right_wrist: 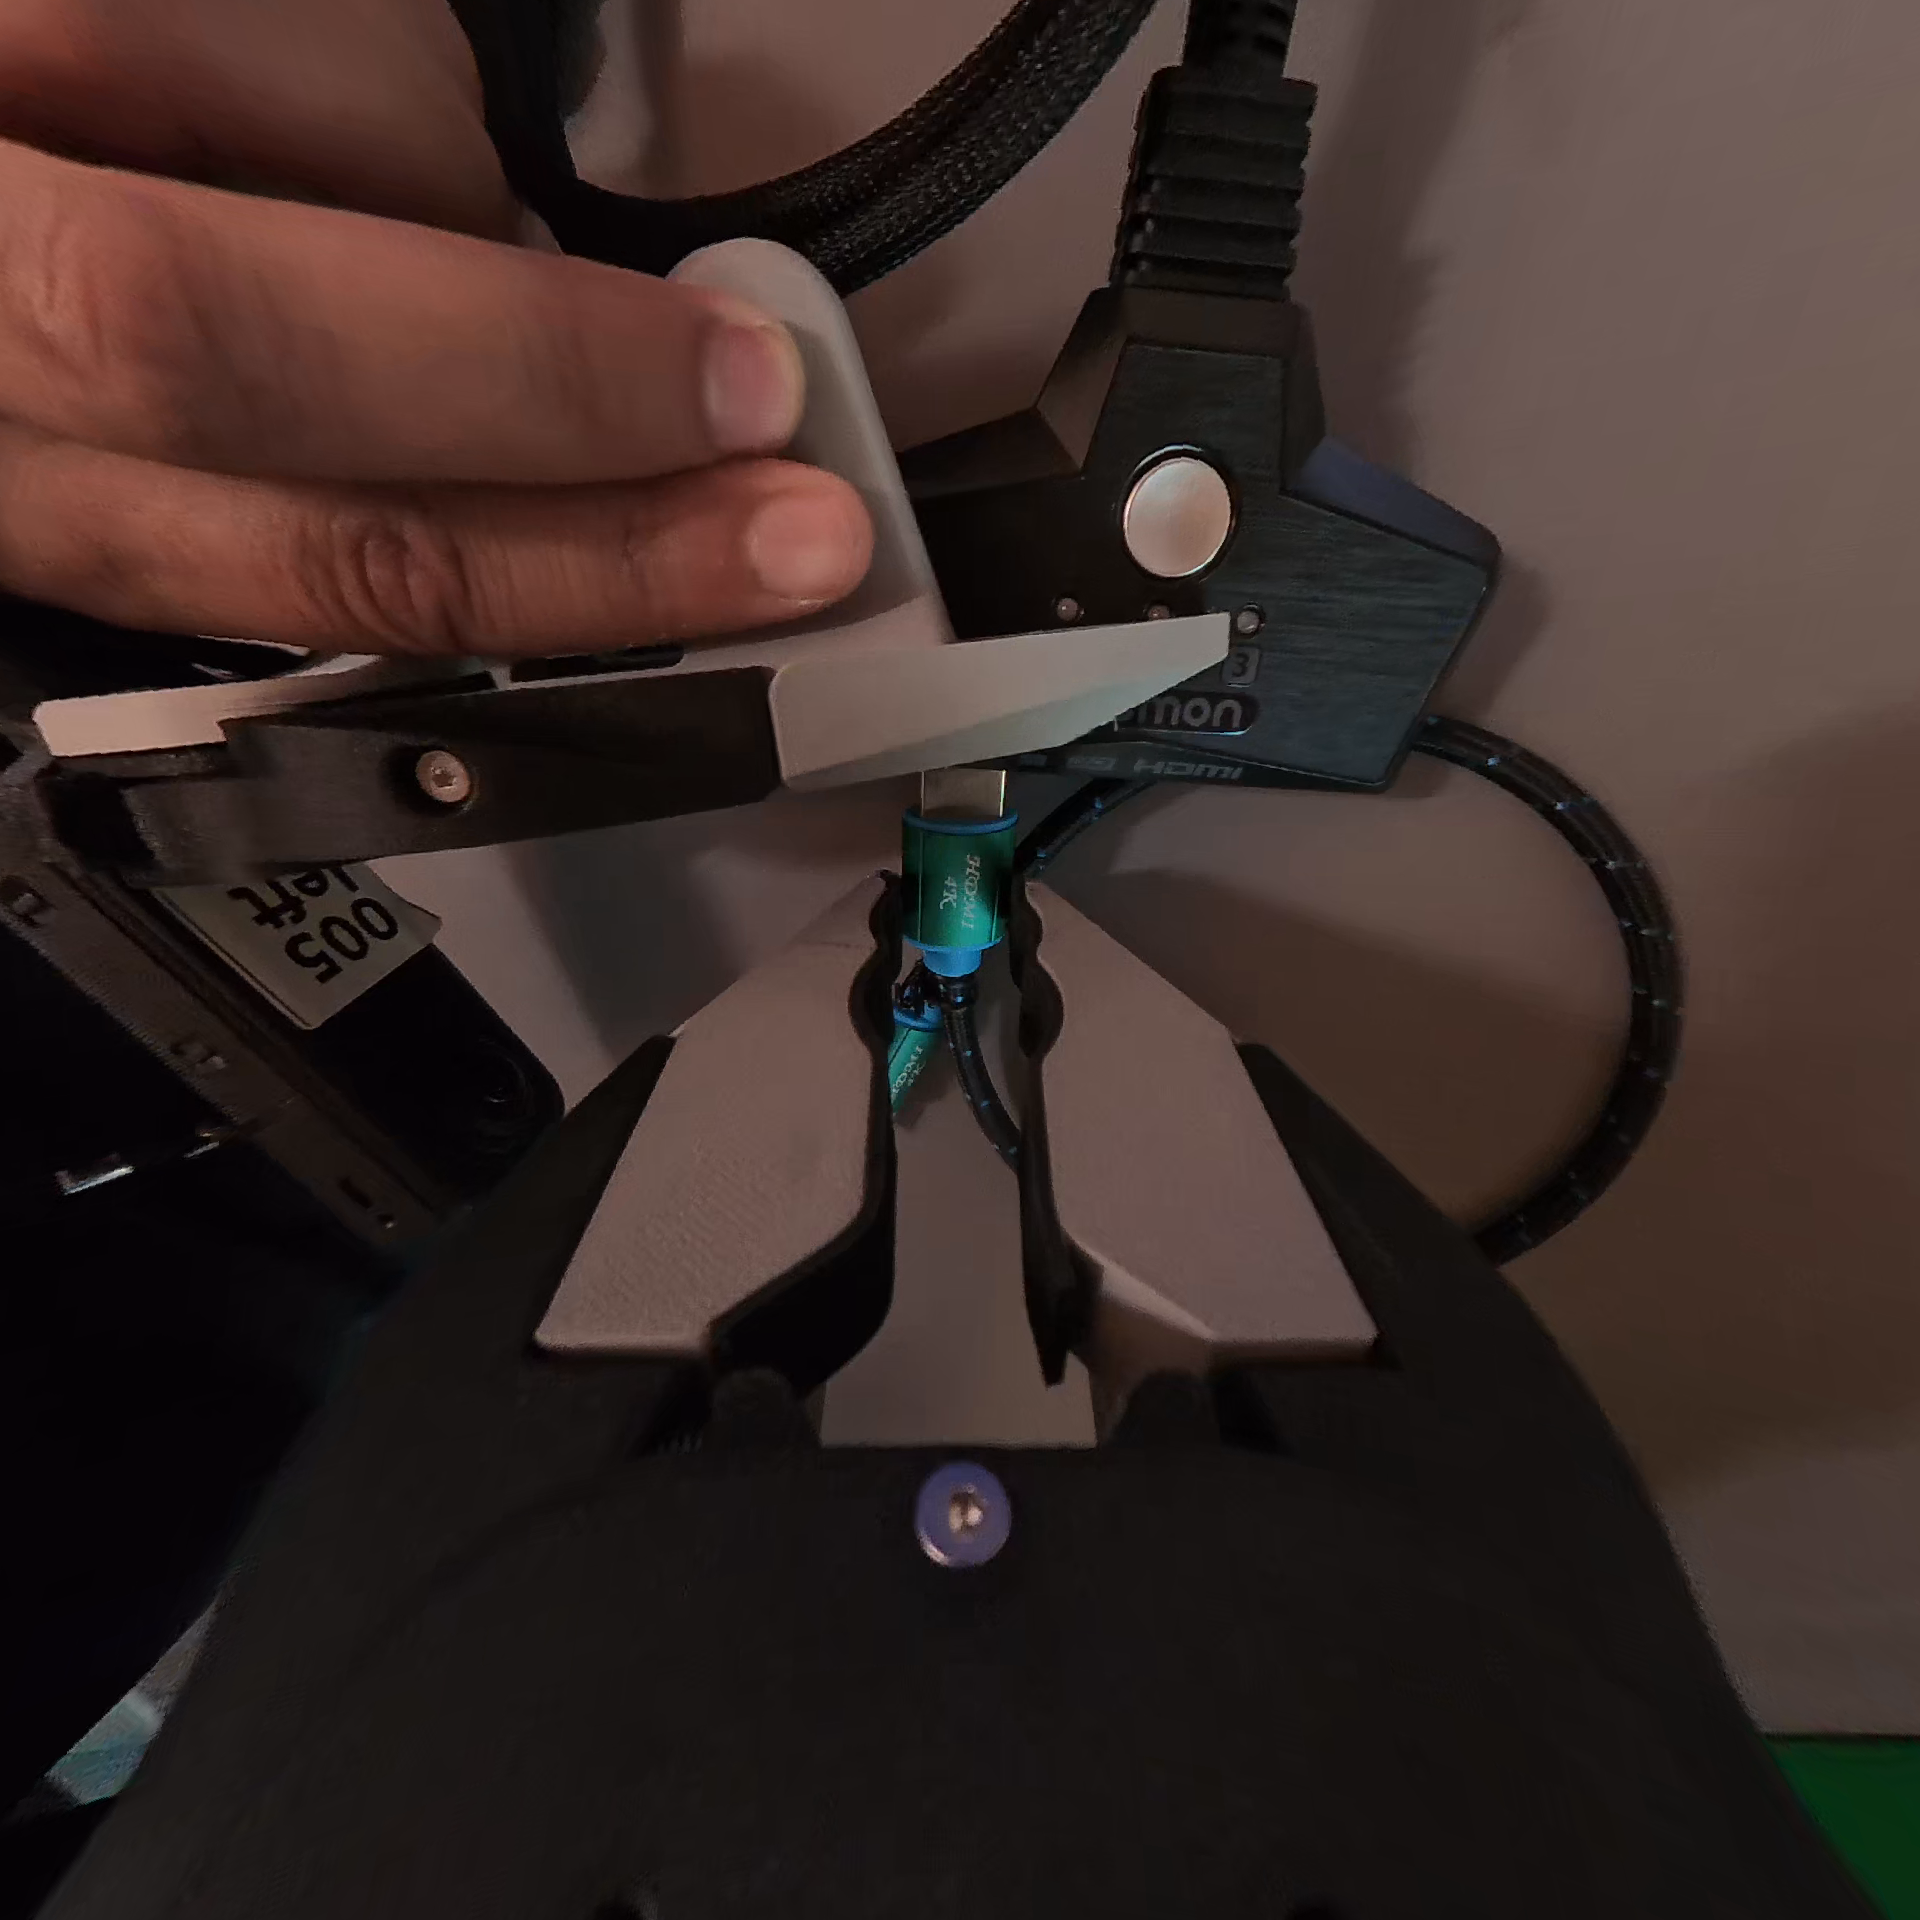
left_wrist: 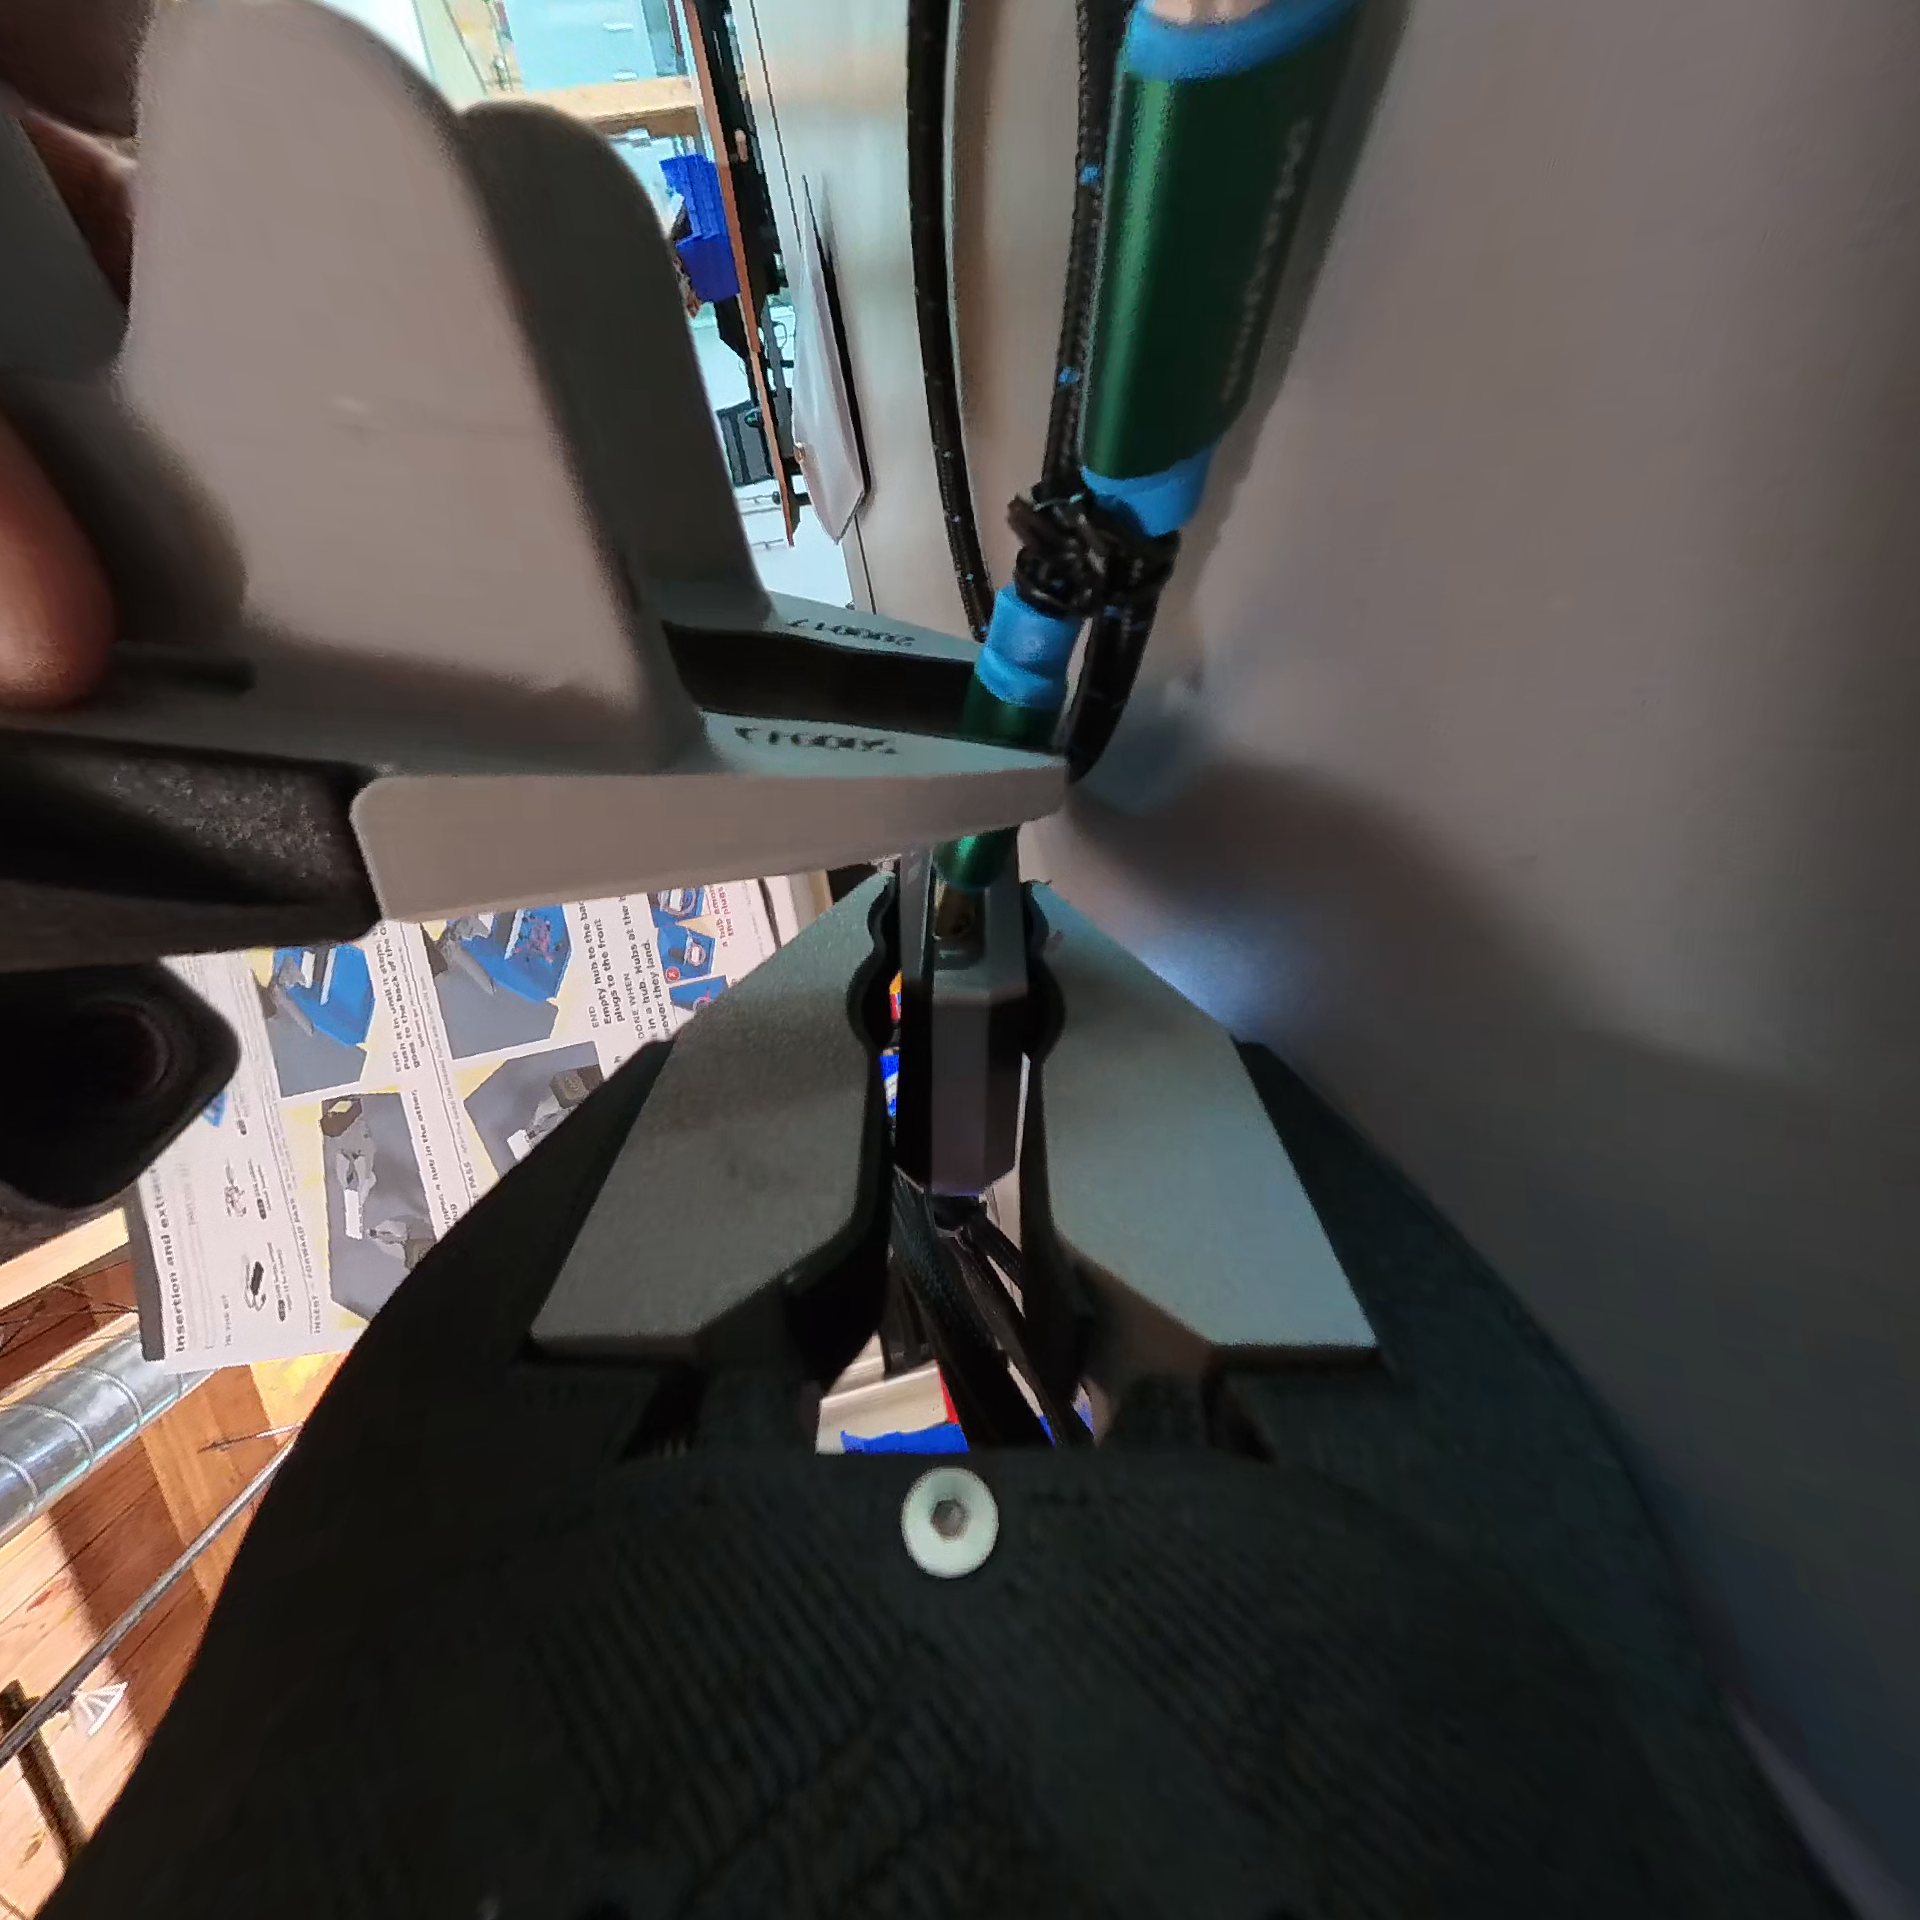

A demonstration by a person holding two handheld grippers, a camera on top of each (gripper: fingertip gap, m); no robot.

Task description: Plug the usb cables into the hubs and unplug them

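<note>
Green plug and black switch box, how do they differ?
The green plug is small and rounded; the black switch box is bigger, flat, angular. The right gripper clamps the plug, the left gripper the box. Both have braided cables.

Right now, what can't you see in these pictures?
Right wrist view: whether the plug reaches the black box's socket; the left gripper's finger covers it.
Left wrist view: where the cables lead; the top edge cuts them off.
Left wrist view: the poster, partly behind the right gripper.
</note>
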